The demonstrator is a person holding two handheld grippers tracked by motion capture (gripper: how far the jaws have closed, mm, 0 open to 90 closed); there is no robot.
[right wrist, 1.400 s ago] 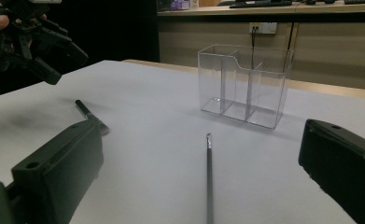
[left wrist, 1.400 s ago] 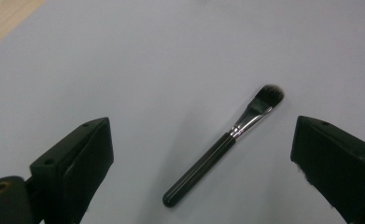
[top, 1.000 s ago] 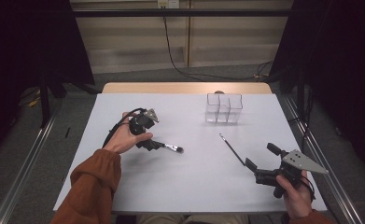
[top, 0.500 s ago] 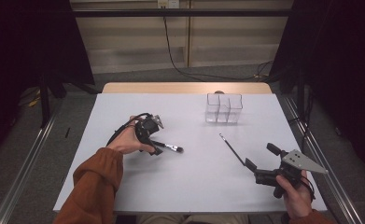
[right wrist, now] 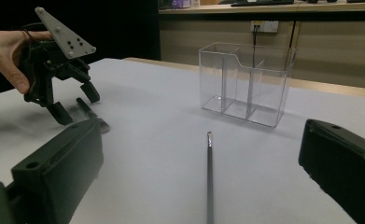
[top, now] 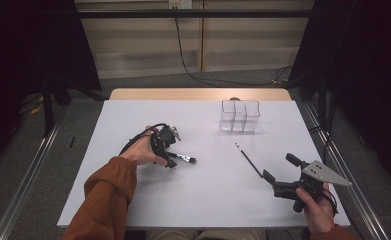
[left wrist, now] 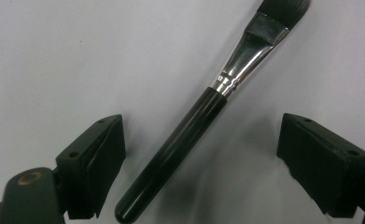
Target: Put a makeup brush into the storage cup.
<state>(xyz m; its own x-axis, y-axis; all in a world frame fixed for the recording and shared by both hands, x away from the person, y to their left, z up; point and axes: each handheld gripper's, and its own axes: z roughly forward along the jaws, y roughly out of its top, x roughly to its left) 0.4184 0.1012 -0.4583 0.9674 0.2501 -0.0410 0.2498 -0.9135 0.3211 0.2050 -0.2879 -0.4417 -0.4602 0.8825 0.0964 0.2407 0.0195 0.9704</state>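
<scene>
A makeup brush [left wrist: 189, 135] with a black handle, silver ferrule and dark bristles lies flat on the white table [top: 133, 120]. My left gripper [left wrist: 208, 163] points down over it with one jaw on each side of the handle. The jaws have just been closing, but gaps remain and neither pad touches the handle. From above, the left gripper [top: 169, 152] is left of centre, with the brush [top: 185, 158] sticking out to its right. My right gripper [top: 278, 182] rests open at the front right. A thin dark stick-like brush [right wrist: 209, 177] lies between its jaws.
A clear plastic organizer [top: 239, 116] with three compartments stands at the back right of the table, and also shows ahead of the right gripper [right wrist: 245, 84]. A wooden strip [top: 198, 94] runs along the table's far edge. Dark floor and metal rails flank the table.
My left hand has dropped lower and shifted slightly right, so its gripper now straddles the makeup brush. The right hand and the thin stick have stayed put.
</scene>
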